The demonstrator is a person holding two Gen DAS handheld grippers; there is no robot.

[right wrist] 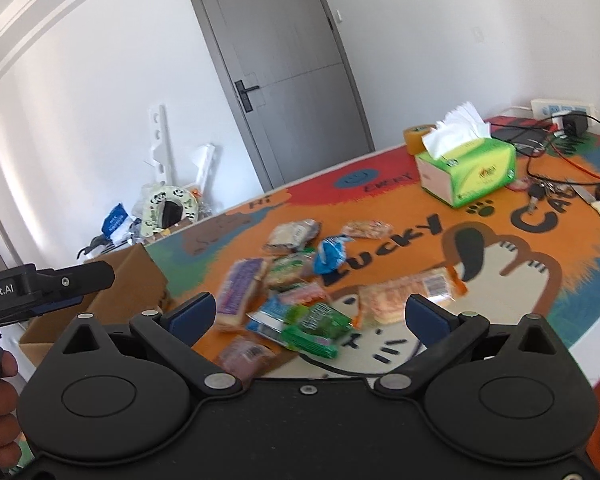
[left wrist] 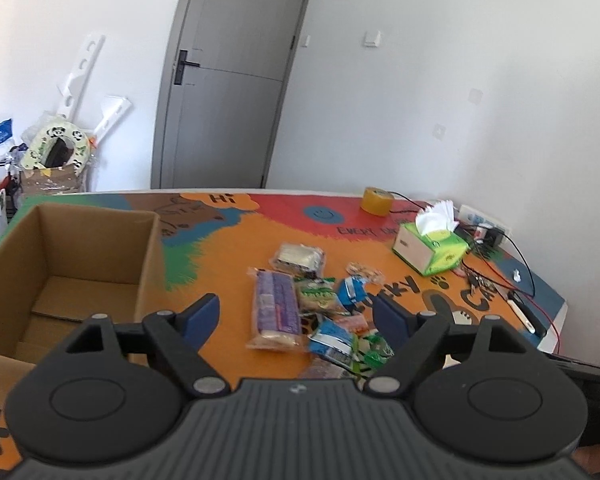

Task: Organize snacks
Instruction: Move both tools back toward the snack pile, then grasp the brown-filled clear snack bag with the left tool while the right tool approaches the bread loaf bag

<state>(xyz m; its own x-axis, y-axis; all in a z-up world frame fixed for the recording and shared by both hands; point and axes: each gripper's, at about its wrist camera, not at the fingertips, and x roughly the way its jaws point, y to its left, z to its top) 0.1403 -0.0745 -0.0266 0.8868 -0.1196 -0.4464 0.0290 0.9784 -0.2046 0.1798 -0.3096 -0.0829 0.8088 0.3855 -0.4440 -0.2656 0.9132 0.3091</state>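
Note:
A pile of wrapped snacks lies on the colourful table mat (left wrist: 228, 248). Among them are a long purple packet (left wrist: 276, 307), a silver packet (left wrist: 298, 258), a blue packet (left wrist: 350, 290) and green ones (left wrist: 318, 296). An open cardboard box (left wrist: 72, 264) stands at the left, with only cardboard showing inside. My left gripper (left wrist: 296, 316) hovers open above the near side of the pile, nothing between its fingers. My right gripper (right wrist: 310, 314) is wide open over the pile; a green packet (right wrist: 316, 326) and an orange-white packet (right wrist: 404, 294) lie below it. The purple packet (right wrist: 242, 288) sits left of them.
A green tissue box (left wrist: 430, 250) and a yellow tape roll (left wrist: 376, 200) stand at the far right of the table. Cables, keys and a power strip (right wrist: 564, 110) crowd the right edge. A grey door (left wrist: 236, 76) is behind. The left gripper's body (right wrist: 40, 284) and a hand show at left.

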